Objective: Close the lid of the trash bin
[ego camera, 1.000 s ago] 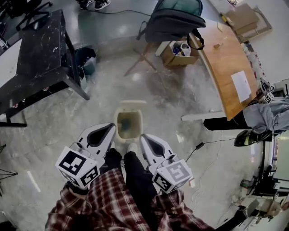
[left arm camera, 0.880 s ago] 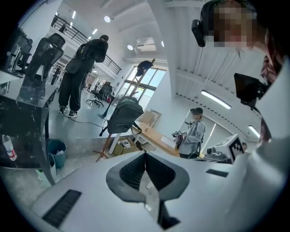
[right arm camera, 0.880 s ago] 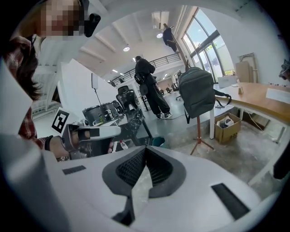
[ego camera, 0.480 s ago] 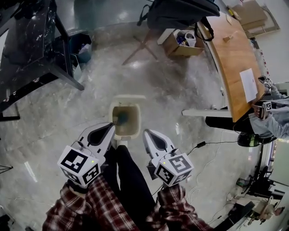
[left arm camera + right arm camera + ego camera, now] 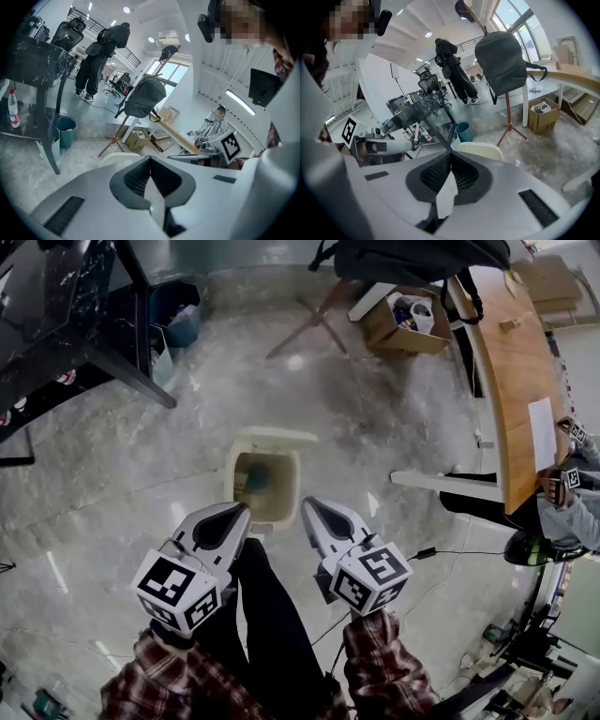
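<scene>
In the head view the cream trash bin [image 5: 229, 486] stands open on the floor, some blue waste inside, its lid [image 5: 275, 435] tipped up at the far side. My left gripper [image 5: 243, 511] hangs shut just short of the bin's near left corner. To the right of the bin's near edge, my right gripper [image 5: 307, 504] is also shut and holds nothing. In the left gripper view the lid [image 5: 120, 158] peeks over the left gripper [image 5: 150, 159]. The right gripper view shows the lid [image 5: 480, 150] beyond the right gripper [image 5: 450, 153].
A person's dark-trousered leg [image 5: 267, 615] reaches the bin's near edge. A black table [image 5: 56, 324] and teal bin [image 5: 178, 320] stand far left. A cardboard box [image 5: 408, 324], backpack on a stand [image 5: 412, 259] and wooden desk [image 5: 511, 362] are far right. A cable [image 5: 441, 554] lies on the floor.
The view has moved forward, so the room's far side sits higher in frame. Both grippers stay shut beside the bin's near edge; the lid is still up.
</scene>
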A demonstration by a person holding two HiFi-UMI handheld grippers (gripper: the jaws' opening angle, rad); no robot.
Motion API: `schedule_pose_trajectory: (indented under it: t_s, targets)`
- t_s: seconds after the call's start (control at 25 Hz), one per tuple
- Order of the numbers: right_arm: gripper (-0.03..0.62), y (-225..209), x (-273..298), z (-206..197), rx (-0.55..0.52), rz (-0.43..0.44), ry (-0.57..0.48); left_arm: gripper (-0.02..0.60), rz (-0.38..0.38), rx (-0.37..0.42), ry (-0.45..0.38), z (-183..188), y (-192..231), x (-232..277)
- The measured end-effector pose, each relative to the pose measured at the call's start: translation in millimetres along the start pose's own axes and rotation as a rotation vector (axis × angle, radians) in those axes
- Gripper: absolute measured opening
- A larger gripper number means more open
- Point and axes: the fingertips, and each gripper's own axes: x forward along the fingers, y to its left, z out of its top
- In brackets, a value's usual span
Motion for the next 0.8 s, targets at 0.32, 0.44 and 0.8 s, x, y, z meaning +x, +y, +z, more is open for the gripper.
schedule_pose_trajectory:
  t_s: [0.32,0.44,0.8]
  targets:
    - [0.014,-27.1,56.2,-40.3,-0.049,0.041,0.096,0.012,0.014,0.012,0.03,-21.2,36.9,38.0]
    - [0.014,-35.5,71.6,-50.7,-0.085,0.048,0.126,0.012,0.011,0.007,0.053,-33.0,47.0,48.9]
    - [0.014,-49.7,97.9,-49.3,-0.167,0.119,0.216,0.012,-0.013,-0.005,0.067,-45.0,70.3,76.3]
